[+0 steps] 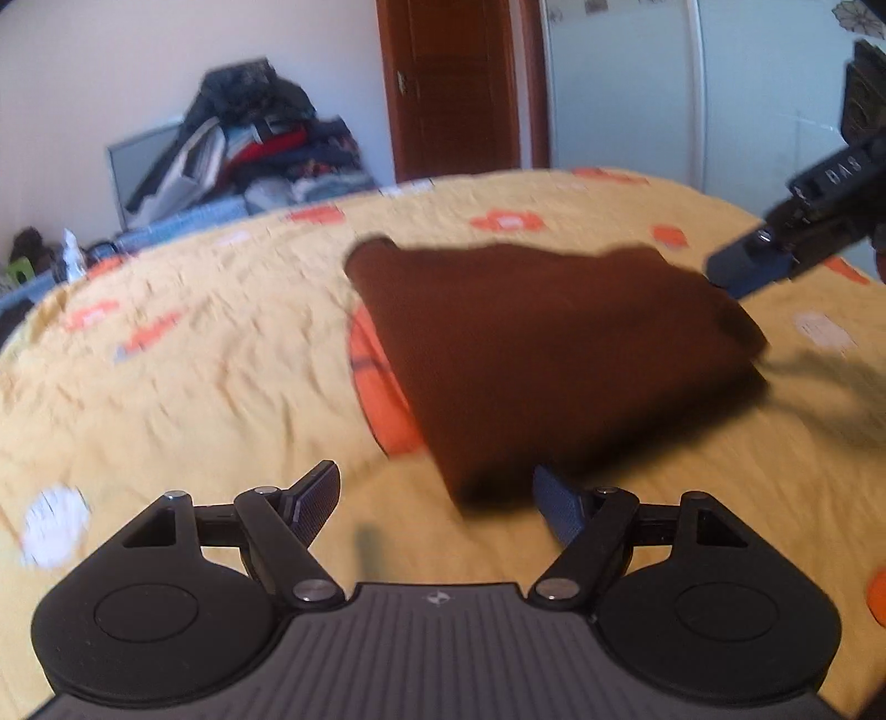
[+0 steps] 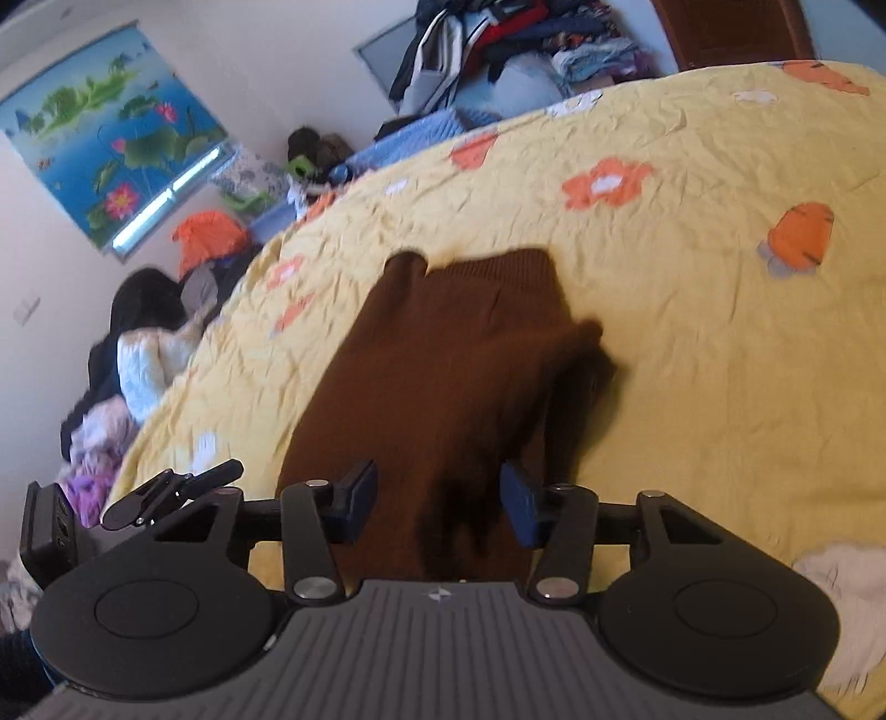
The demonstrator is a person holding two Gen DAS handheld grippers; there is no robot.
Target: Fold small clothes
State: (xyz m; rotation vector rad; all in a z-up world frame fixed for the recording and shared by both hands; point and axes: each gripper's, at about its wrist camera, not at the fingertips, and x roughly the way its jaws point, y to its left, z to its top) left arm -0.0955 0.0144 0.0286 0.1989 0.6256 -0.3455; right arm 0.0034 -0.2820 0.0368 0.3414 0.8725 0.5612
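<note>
A brown knitted garment (image 1: 554, 343) lies folded on the yellow flowered bedspread (image 1: 194, 360). My left gripper (image 1: 437, 498) is open and empty, its fingers apart just short of the garment's near corner. In the right wrist view the same brown garment (image 2: 443, 376) runs from the bed's middle down between the fingers. My right gripper (image 2: 437, 504) is open, its blue pads on either side of the garment's near end. The right gripper also shows in the left wrist view (image 1: 747, 266), at the garment's far right edge.
A pile of mixed clothes (image 1: 266, 155) lies behind the bed by the wall, also in the right wrist view (image 2: 526, 39). More clothes (image 2: 138, 354) are heaped on the floor left of the bed. A wooden door (image 1: 454, 83) stands behind.
</note>
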